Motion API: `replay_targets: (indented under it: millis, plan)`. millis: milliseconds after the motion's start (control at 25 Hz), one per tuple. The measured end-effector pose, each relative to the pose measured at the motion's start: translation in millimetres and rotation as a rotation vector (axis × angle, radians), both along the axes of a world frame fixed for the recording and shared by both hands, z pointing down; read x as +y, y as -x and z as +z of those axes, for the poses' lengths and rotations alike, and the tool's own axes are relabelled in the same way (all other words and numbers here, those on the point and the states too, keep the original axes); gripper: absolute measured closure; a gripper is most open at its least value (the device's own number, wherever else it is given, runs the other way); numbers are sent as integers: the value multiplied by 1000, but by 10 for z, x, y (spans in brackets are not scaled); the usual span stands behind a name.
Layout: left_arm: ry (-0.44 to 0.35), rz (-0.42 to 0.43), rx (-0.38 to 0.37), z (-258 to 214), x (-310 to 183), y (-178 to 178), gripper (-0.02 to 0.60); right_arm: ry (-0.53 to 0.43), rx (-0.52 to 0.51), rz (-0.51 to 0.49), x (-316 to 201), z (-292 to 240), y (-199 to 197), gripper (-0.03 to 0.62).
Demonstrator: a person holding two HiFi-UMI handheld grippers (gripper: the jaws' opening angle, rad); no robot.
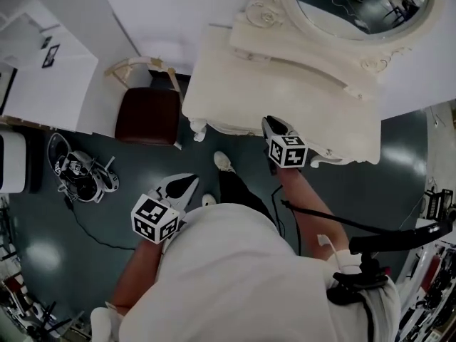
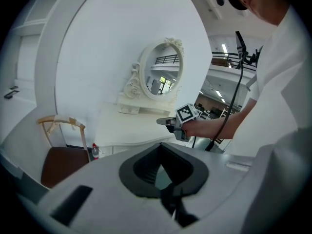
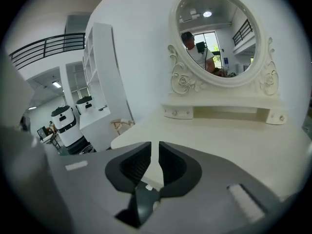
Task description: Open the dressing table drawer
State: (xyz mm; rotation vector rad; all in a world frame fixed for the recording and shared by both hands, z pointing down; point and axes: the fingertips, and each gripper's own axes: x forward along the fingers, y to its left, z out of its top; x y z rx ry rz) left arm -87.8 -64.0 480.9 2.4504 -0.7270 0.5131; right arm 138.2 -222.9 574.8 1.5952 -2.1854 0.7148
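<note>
Cream carved dressing table (image 1: 285, 84) at twelve o'clock, its small drawer (image 3: 178, 112) below the oval mirror (image 3: 217, 33) — likely light and free-sliding, best pinched by the round knob (image 3: 174, 113). Both empty — right gripper (image 3: 155, 147) barely parted, left gripper (image 2: 161, 147) tips together.

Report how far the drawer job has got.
Done: nothing; no drawer stands out from the dressing table. In hand: right tongs, slightly apart and empty, hover over its front edge; left tongs hang back. To do: grip the drawer and pull.
</note>
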Motion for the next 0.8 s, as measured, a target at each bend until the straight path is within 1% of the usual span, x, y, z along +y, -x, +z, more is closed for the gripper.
replay_targets:
  millis: [200, 400, 560, 800]
  plan:
    - [-22, -98, -26, -140, -679, 64, 580, 11, -16, 33, -974, 157, -166, 515]
    - [-21, -168, -41, -192, -1217, 9, 580, 42, -28, 19, -1714, 378, -225, 497]
    - [-18, -209, -58, -223, -1483, 7, 580, 67, -35, 16, -2122, 535, -224, 491]
    - [-1, -274, -83, -122, -1701, 38, 580, 94, -47, 22, -2565, 809, -198, 480]
